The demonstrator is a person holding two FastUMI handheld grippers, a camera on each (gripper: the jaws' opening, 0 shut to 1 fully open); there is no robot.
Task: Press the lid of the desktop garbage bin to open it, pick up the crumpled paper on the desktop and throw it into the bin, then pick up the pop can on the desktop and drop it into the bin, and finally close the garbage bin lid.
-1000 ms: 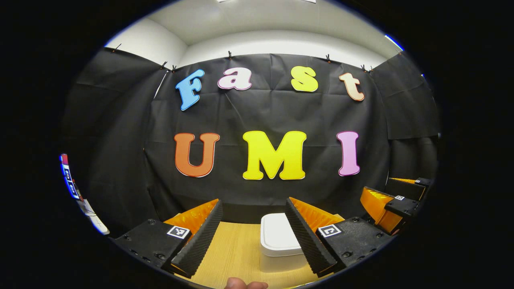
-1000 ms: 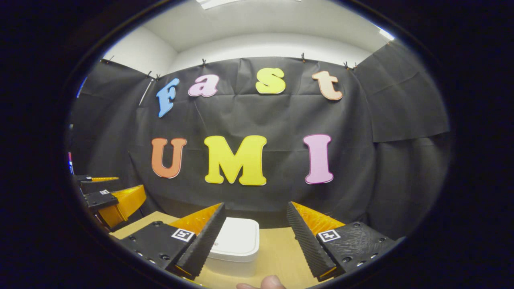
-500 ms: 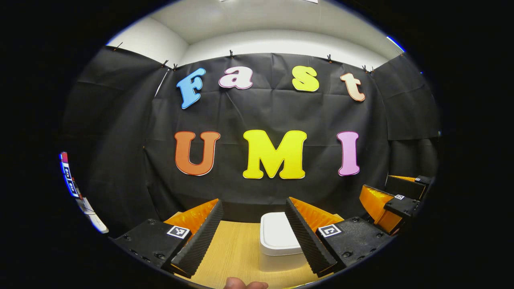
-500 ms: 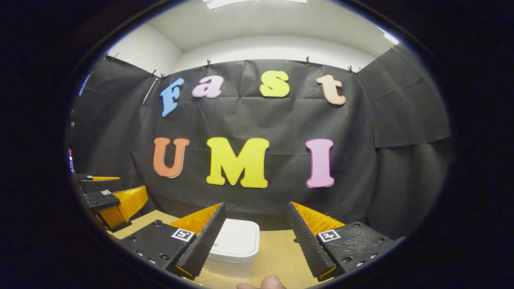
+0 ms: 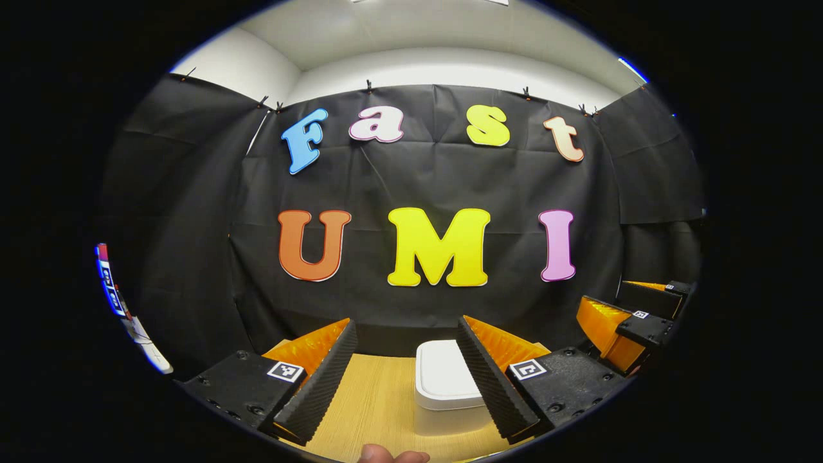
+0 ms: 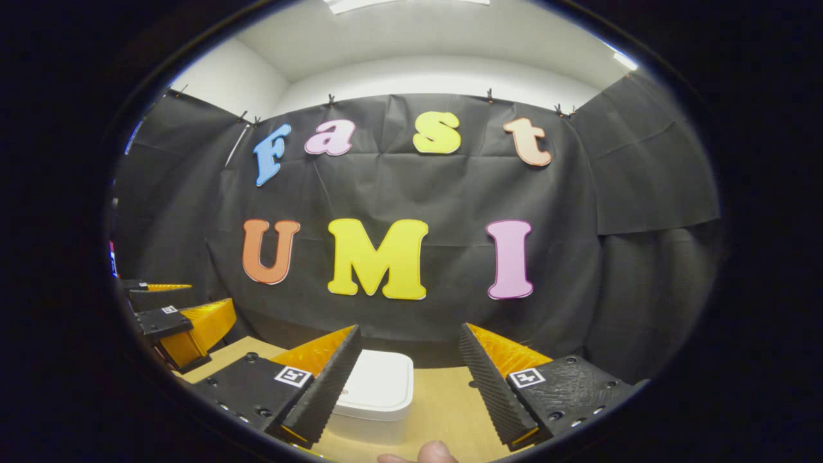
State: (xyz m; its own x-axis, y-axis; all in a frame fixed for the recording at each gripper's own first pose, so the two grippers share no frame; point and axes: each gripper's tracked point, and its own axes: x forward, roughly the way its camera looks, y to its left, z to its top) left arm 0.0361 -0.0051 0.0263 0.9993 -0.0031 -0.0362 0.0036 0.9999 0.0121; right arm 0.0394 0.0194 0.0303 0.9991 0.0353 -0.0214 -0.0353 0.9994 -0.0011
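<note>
- Bin (image 5: pixel 443 386): white, lid (image 6: pixel 379 382) flat on the body and closed. It stands on the counter (image 5: pixel 379 399) ahead of both tools.
- Position relative to the left tool (image 5: pixel 406 376): the bin sits just behind the tool's right-hand finger, which hides part of the bin's side; the rest shows in the gap between the fingers.
- Position relative to the right tool (image 6: pixel 408 379): the bin sits just behind the tool's left-hand finger and reaches into the gap.
- Left tool state: released, fingers spread wide, nothing between them, no contact with the bin.
- Right tool state: released, fingers spread wide, nothing between them, no contact with the bin.
- Both tools are held level above the counter and face the booth wall. In the left gripper view the right tool appears far off to the right; in the right gripper view the left tool appears far off to the left.
- A fingertip (image 5: pixel 376 454) of the holding hand shows at the lower edge of each view.
- Paper and can: their positions cannot be told from these views.
- Progress, judged: no step can be confirmed as done. With the lid shut and both tools empty, the state fits either the start or the finish of the task.
- If at the start, all remains: press lid, bin the paper, bin the can, close lid.
</note>
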